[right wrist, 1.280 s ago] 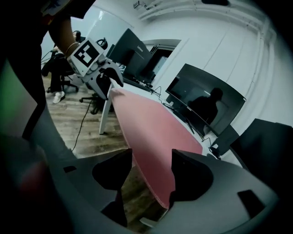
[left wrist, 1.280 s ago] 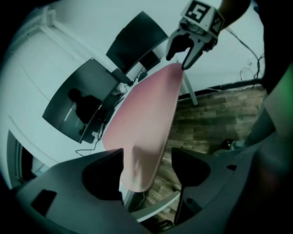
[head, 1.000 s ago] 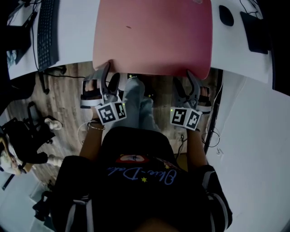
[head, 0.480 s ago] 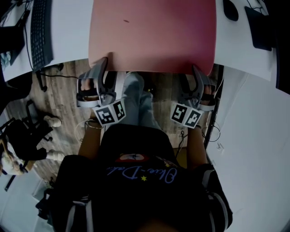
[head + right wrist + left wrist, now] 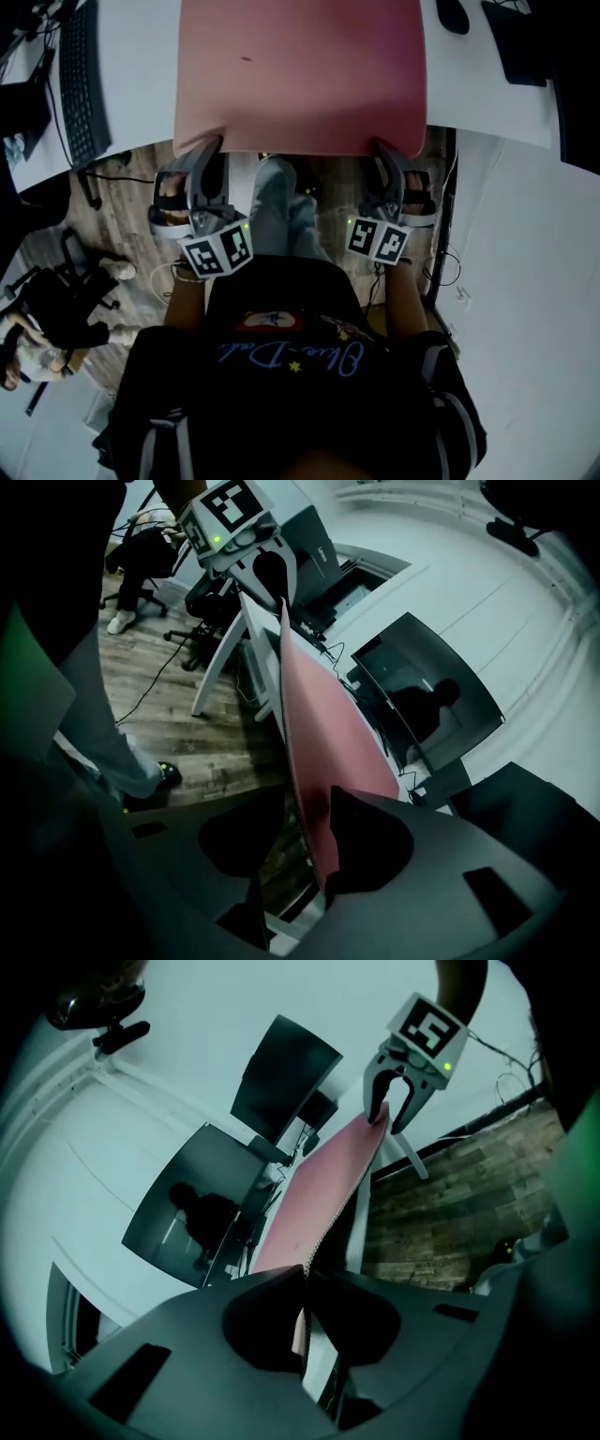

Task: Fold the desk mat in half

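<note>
Far left, a keyboard [image 5: 80, 80] lies on the white table [image 5: 141, 75], well clear of the work. Left tongs [image 5: 208, 150] sit at the near left corner of the mat [image 5: 300, 75]. A second ago they gaped wide around that corner; now they are clenched on it, and the left gripper view shows the pink edge pinched thin between the two jaws. The mat itself lies flat on the table, not yet folded, its near edge hanging a little over the table's rim above the wooden floor [image 5: 122, 197] and the person's leg [image 5: 281, 206]. Right tongs [image 5: 389, 155] are at the near right corner. They too stood wide a moment back and are closing now. The right gripper view has the mat's edge between the jaws, close against one, with a gap on the other side, so no firm hold yet on that side. A mouse [image 5: 452, 14] rests on the table at far right, beyond the mat. Judgement: the approach is over and the grasp is half made, one corner secured and one about to be. Once the right side bites, both near corners can be lifted together and carried over to the far edge. Lifting before that would likely drag the mat askew and spoil the fold line.
</note>
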Motion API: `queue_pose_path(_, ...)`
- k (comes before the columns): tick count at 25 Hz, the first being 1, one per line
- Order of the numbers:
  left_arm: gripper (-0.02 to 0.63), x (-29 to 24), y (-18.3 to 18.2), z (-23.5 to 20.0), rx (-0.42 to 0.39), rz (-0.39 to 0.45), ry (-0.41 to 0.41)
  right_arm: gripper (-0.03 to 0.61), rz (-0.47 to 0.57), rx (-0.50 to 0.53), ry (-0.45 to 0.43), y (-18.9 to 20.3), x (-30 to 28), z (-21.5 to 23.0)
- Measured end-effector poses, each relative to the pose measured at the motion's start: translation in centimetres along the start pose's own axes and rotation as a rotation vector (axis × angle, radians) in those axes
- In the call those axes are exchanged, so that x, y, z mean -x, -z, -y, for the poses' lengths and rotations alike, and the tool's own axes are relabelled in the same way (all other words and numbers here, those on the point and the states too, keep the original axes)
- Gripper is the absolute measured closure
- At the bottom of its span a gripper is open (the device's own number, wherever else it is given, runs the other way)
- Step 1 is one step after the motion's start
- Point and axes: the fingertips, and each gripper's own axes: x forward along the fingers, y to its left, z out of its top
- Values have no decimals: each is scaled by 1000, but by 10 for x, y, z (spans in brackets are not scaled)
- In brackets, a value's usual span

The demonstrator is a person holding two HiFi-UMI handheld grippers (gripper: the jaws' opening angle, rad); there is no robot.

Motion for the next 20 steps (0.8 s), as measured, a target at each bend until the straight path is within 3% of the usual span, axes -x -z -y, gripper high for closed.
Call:
queue_pose_path(3, 594, 0, -6, -14, 3, 23, -1, 495, 1, -24, 22, -4, 5, 11)
queue_pose_path(8, 594, -6, -10, -30, 26, 50, 17, 552, -2, -33, 40, -12, 12, 29)
queue_pose_path(20, 594, -46, -16, -76, 90, 104, 32, 561, -4, -64, 121, -35, -1, 99)
